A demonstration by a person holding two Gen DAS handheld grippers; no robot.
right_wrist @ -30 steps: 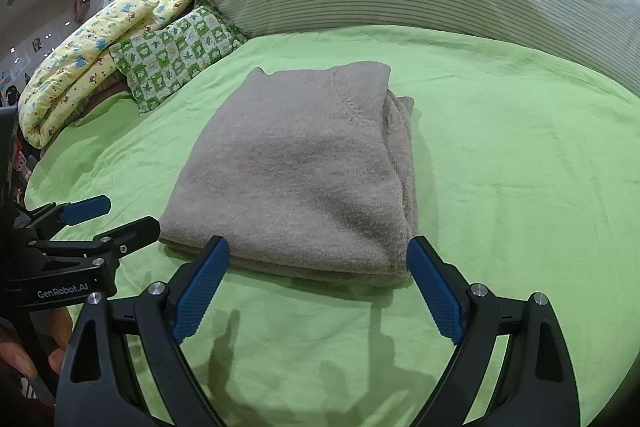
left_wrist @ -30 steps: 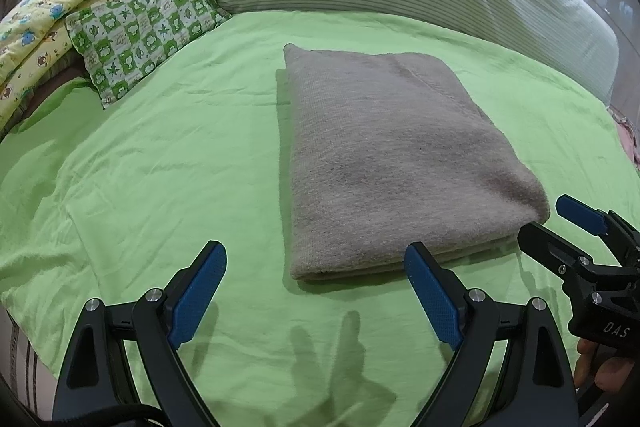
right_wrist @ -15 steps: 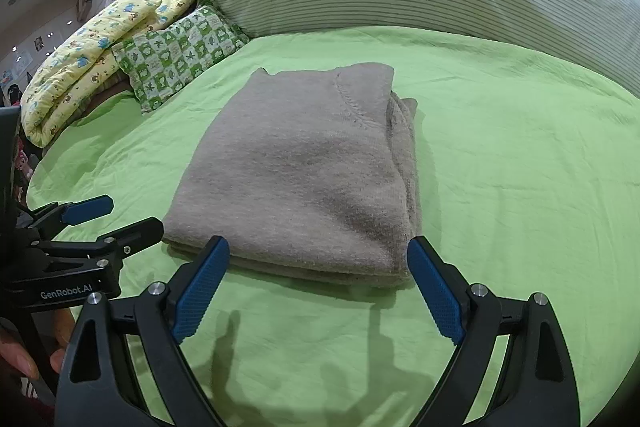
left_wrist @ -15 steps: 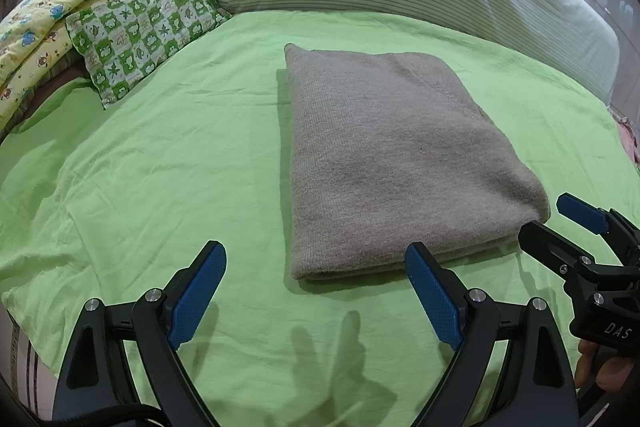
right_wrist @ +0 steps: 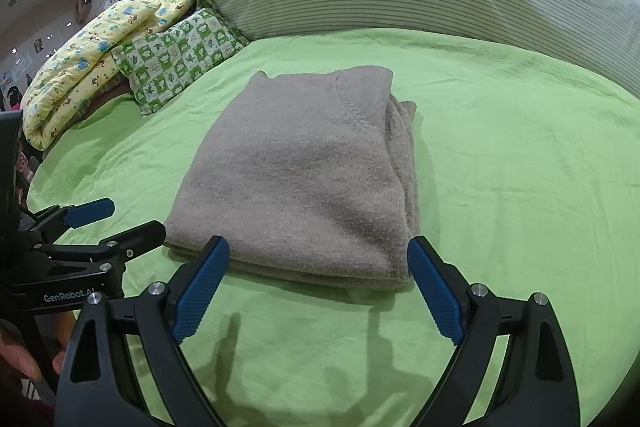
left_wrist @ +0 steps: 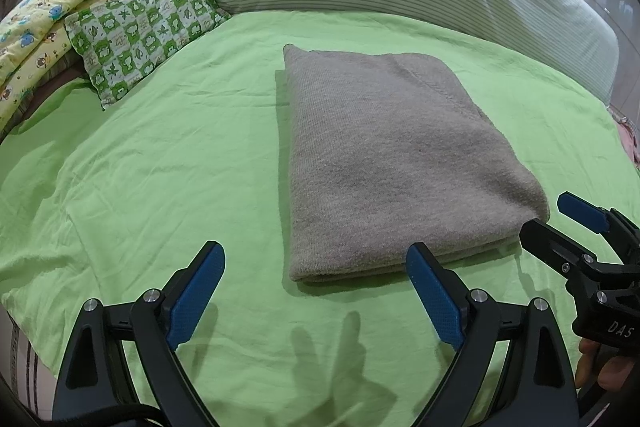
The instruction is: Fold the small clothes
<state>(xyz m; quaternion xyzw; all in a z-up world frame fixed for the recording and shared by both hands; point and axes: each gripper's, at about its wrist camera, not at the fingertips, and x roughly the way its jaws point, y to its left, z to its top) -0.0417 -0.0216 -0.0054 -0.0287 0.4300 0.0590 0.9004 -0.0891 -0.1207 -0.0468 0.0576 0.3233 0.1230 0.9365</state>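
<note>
Green bed (left_wrist: 160, 187); both claws (left_wrist: 316, 291) (right_wrist: 318, 281) wide, empty.

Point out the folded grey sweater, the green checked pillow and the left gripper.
folded grey sweater (left_wrist: 396, 163), left wrist view, top face.
green checked pillow (right_wrist: 180, 53), right wrist view, middle.
left gripper (left_wrist: 316, 291), left wrist view, between fingertips.

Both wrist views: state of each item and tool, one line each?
grey garment: folded into a flat stack on the green sheet, not gripped.
left tool: open, empty, near the garment's front edge.
right tool: open, empty, at the garment's front edge.
</note>
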